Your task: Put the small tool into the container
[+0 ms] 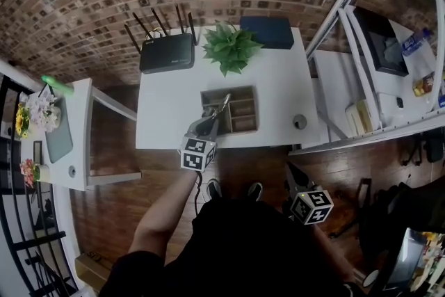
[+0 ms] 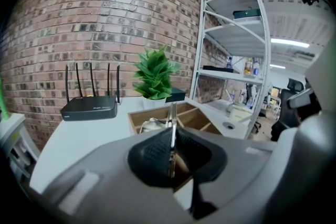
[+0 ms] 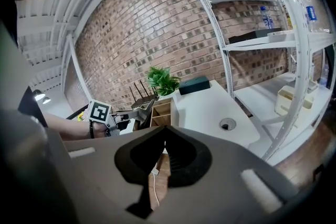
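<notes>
A thin metal small tool (image 1: 224, 104) stands upright between the pads of my left gripper (image 1: 213, 119), which is shut on it. It hangs over the left part of the wooden compartment container (image 1: 254, 108) on the white table (image 1: 163, 118). In the left gripper view the tool (image 2: 172, 118) rises from the left gripper (image 2: 172, 157), with the container (image 2: 137, 115) just behind and a pale item lying in its left compartment. My right gripper (image 1: 293, 174) hangs low off the table's front edge. Its pads (image 3: 157, 150) meet with nothing between them, and the container (image 3: 163, 107) shows far ahead.
A black router (image 1: 167, 52), a potted green plant (image 1: 229, 46) and a dark blue box (image 1: 268, 31) stand along the table's far side. A round cable hole (image 1: 300, 122) is near the right front corner. A white shelf rack (image 1: 348, 10) rises at right, a side table (image 1: 76, 149) at left.
</notes>
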Demonstrator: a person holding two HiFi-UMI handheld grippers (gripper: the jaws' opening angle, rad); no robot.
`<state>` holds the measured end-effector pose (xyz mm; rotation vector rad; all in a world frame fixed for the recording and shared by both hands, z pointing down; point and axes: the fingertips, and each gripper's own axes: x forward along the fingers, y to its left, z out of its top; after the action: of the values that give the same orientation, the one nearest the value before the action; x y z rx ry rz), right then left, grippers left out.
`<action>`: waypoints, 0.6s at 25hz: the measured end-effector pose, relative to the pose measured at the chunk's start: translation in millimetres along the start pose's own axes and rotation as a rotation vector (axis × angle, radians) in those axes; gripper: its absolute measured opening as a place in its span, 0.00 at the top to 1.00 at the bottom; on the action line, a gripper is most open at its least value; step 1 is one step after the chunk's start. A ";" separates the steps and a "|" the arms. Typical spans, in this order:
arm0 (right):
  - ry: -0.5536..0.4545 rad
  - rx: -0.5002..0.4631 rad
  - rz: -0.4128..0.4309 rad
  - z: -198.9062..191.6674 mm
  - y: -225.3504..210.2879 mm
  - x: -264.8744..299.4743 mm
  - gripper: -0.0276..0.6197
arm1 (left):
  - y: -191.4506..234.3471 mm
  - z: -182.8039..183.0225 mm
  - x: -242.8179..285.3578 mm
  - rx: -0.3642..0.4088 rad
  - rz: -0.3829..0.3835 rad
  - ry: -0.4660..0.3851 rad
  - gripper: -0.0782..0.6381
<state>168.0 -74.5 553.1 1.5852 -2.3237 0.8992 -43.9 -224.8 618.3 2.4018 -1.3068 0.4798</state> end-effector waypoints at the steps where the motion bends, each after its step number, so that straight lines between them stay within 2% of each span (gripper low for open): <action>1: 0.000 0.000 0.001 -0.9 -0.5 0.5 0.94 | 0.3 -2.0 0.2 -0.001 0.002 0.007 0.86; 7: -0.003 0.008 0.006 -1.9 -3.4 0.1 0.94 | -4.9 -12.3 0.5 0.007 -0.003 0.053 0.85; 12: -0.010 0.051 0.025 -3.4 -3.3 -1.9 0.94 | -4.7 -17.7 -1.7 -0.009 0.014 0.070 0.84; 15: -0.013 0.070 0.035 -3.7 -3.5 -4.1 0.94 | -4.1 -19.4 -4.6 -0.011 0.027 0.074 0.81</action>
<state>172.1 -70.0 555.4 1.5863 -2.3602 0.9912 -45.2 -210.4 632.6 2.3367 -1.3082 0.5618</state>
